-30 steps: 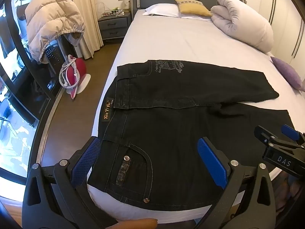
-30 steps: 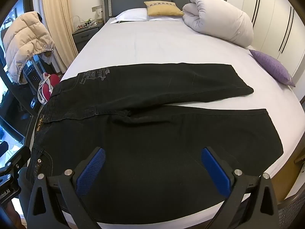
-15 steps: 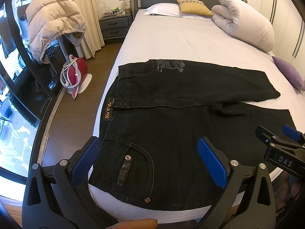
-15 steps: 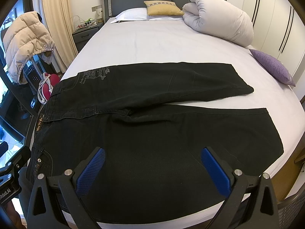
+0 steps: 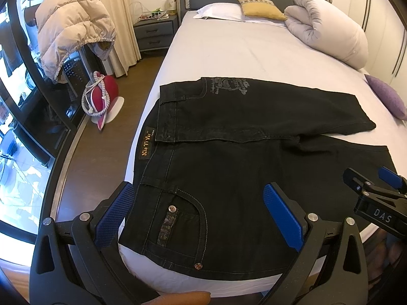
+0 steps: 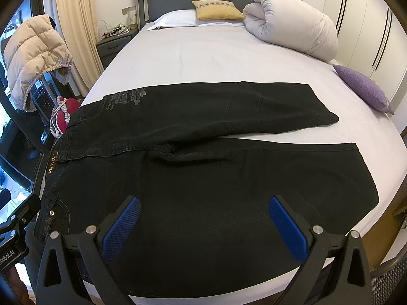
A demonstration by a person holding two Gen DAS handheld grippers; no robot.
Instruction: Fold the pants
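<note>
The left gripper (image 5: 198,211) hovers at the near edge of the bed (image 5: 229,48), close to its near left corner, jaws spread wide with nothing between them. Beyond its blue pads (image 5: 282,216) lie the black pants (image 5: 229,167), the waistband end with the studded pocket (image 5: 183,216) nearest this tool. The right gripper (image 6: 203,223) also hangs at the near edge, farther right, jaws just as wide and empty. The near trouser leg lies flat beneath and beyond it; the far leg stretches toward the bed's right edge, the two splayed apart at the hems.
</note>
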